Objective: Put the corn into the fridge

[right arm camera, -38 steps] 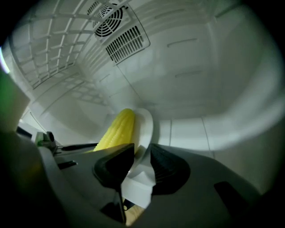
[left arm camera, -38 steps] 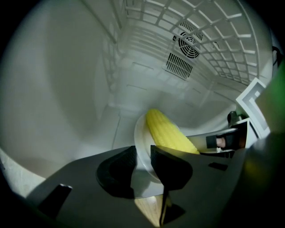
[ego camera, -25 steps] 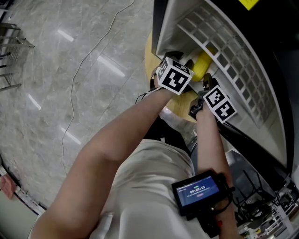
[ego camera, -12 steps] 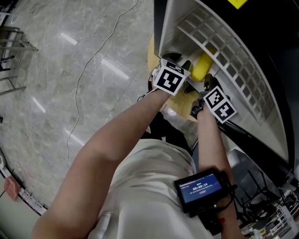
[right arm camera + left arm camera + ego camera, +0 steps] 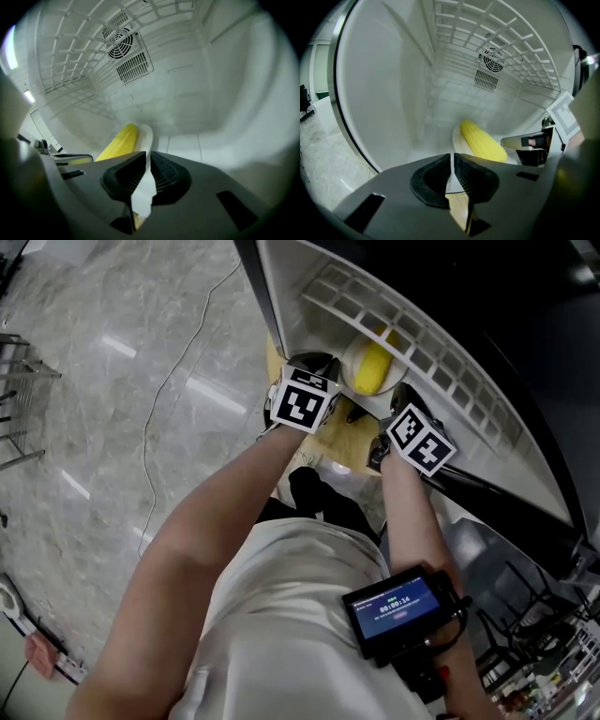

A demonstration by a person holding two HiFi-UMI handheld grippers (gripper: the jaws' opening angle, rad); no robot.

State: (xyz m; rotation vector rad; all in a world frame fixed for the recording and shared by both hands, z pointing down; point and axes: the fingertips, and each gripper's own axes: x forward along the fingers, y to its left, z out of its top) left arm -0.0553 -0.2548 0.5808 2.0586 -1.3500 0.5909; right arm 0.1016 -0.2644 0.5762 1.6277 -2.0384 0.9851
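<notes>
There's the corn (image 5: 483,143), a smooth yellow cob lying on a round white plate (image 5: 457,136) inside the fridge (image 5: 384,93), on the bottom level under the white wire shelf (image 5: 487,37). At the back wall a round fan grille (image 5: 493,58) sits above a slatted vent. The walls are plain glossy white, and nothing stands between the cob and the back.

Both grippers reach in from the open front, one on each side of the plate. The left gripper (image 5: 452,171) has just been closing, and its ribbed black pads now pinch the plate's thin near rim. The right gripper (image 5: 146,176) has done the same on the opposite edge, so the corn lies just beyond and between them. Below the hands a pale wooden table (image 5: 347,442) shows, and a thin cable (image 5: 164,399) trails across the grey marble floor (image 5: 94,427).
</notes>
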